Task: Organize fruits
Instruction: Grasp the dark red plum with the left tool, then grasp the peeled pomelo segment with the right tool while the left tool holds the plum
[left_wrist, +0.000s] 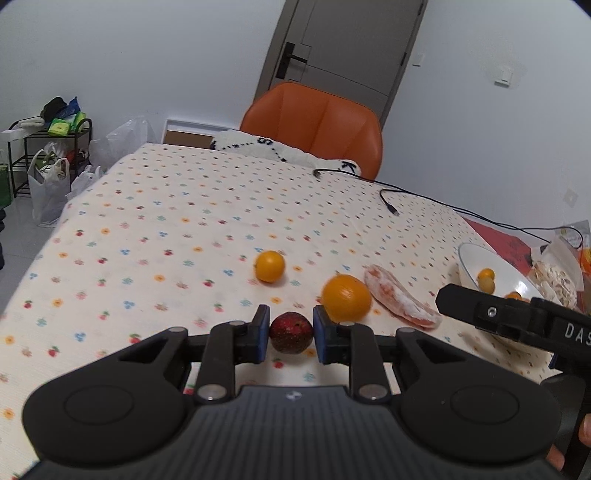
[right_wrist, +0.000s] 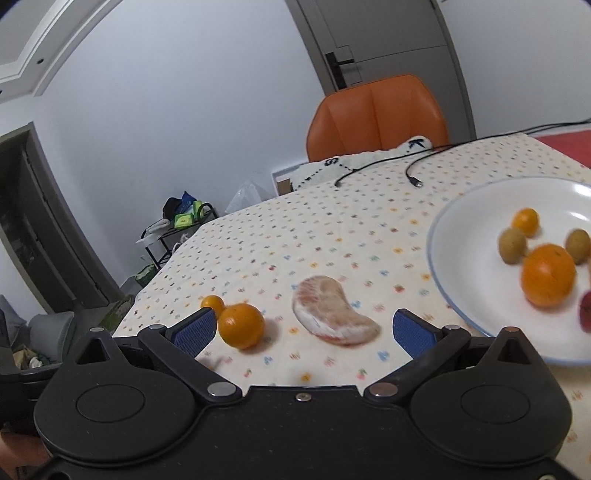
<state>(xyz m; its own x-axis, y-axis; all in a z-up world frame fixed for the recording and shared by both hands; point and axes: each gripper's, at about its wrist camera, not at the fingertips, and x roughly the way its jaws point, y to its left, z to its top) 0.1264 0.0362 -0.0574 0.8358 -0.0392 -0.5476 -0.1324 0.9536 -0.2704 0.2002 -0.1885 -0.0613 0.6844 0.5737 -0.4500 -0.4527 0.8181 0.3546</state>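
Observation:
A dark red fruit (left_wrist: 291, 333) sits between the blue pads of my left gripper (left_wrist: 291, 334), which is shut on it just above the patterned tablecloth. Beyond it lie an orange (left_wrist: 346, 297), a small orange (left_wrist: 270, 266) and a peeled pomelo segment (left_wrist: 400, 302). In the right wrist view my right gripper (right_wrist: 304, 330) stands open over the cloth with the pomelo segment (right_wrist: 332, 314) ahead between its fingers; the orange (right_wrist: 241, 325) is by its left pad. The white plate (right_wrist: 465, 229) at right holds an orange (right_wrist: 548, 275), a small orange (right_wrist: 525, 221), two brownish-green fruits and a red one (right_wrist: 585, 310).
An orange chair (left_wrist: 314, 122) with a white plush cushion (left_wrist: 288, 151) stands at the table's far edge. Black cables (left_wrist: 391, 199) trail across the far right of the cloth. Food bags (left_wrist: 554, 273) sit behind the plate. A rack and plastic bags (left_wrist: 48, 177) stand on the floor at left.

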